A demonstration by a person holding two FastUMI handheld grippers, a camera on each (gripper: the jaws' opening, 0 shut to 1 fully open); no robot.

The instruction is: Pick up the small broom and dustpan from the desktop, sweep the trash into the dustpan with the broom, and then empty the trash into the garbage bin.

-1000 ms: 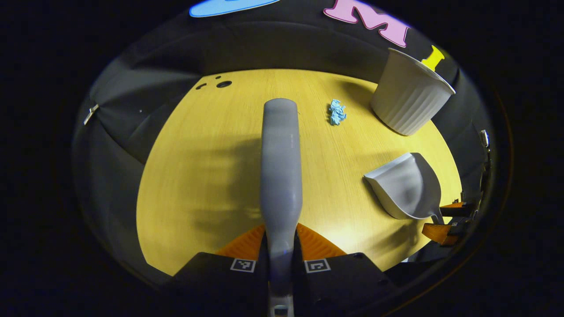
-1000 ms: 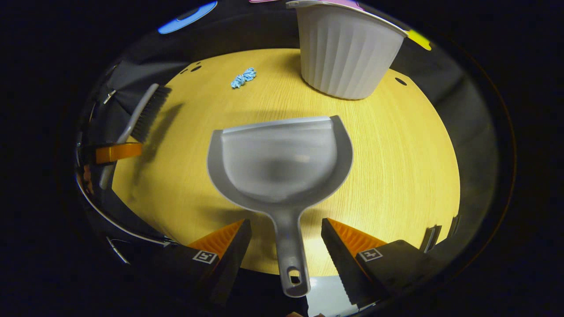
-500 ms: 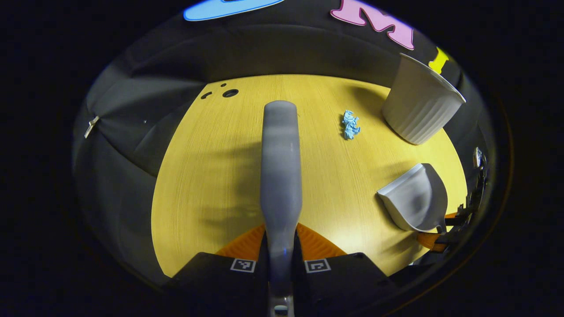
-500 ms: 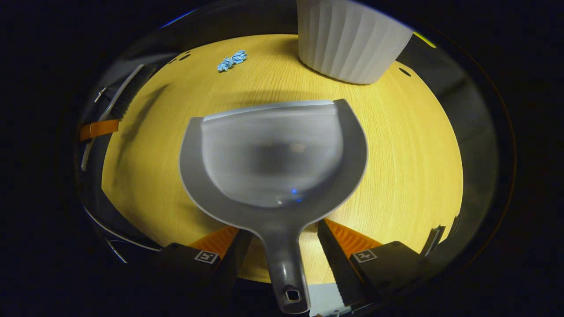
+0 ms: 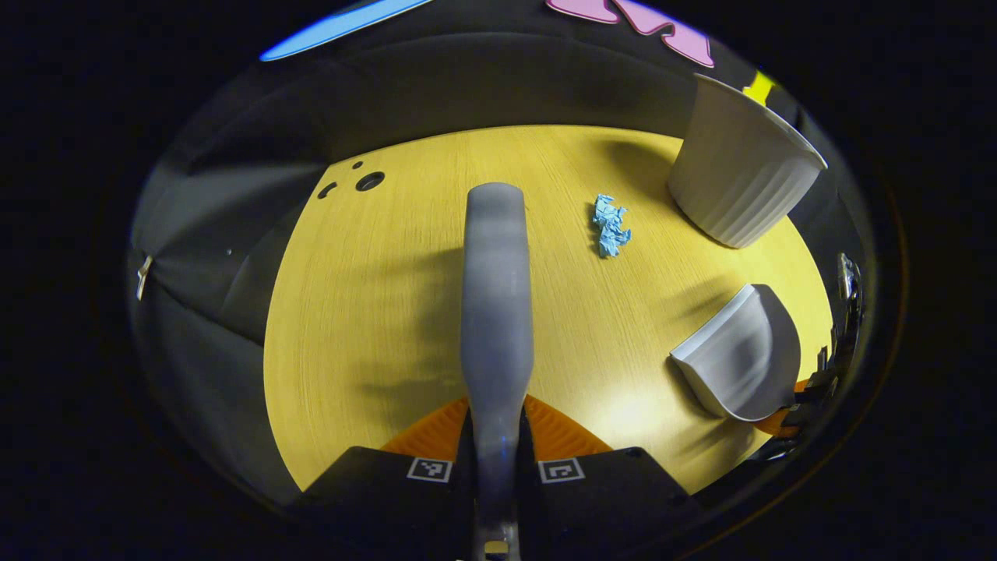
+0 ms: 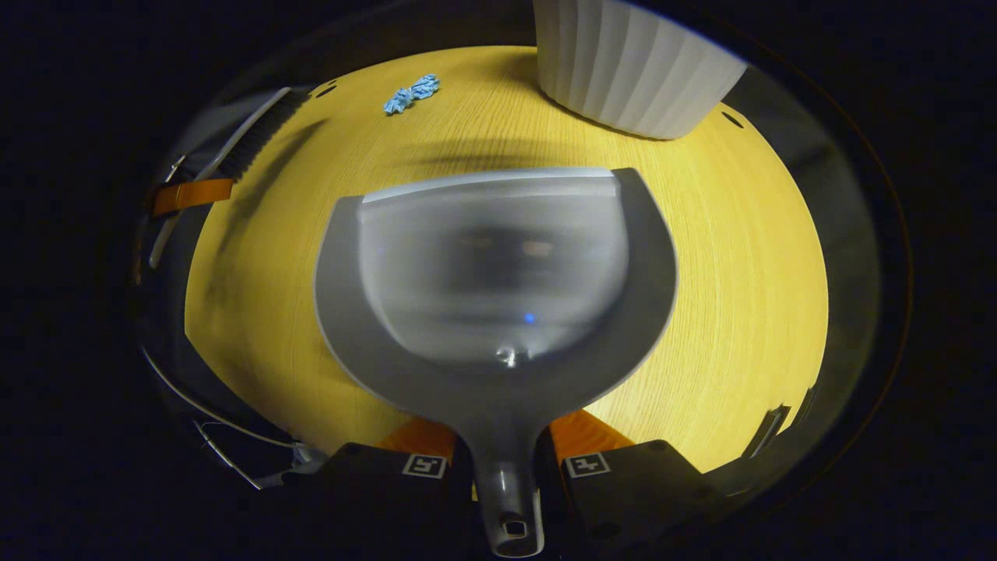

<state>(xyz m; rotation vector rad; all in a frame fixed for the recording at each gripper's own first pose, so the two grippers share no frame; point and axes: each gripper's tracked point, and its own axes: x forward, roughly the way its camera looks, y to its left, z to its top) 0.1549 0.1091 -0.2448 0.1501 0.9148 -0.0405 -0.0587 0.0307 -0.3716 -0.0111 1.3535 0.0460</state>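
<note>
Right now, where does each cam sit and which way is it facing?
Left gripper view: rides the left tongs, looking along the broom they clamp, over the desktop.
Right gripper view: rides the right tongs, shut on the dustpan handle, facing the bin.
Shared: blue paper scrap, bin, dustpan, broom.

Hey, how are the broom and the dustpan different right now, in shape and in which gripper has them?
The broom is a long narrow bar with dark bristles, clamped in the left gripper; the dustpan is a wide, shallow scoop, its handle clamped in the right gripper. The dustpan is empty; the blue paper scrap lies on the table. Both are grey plastic.
</note>
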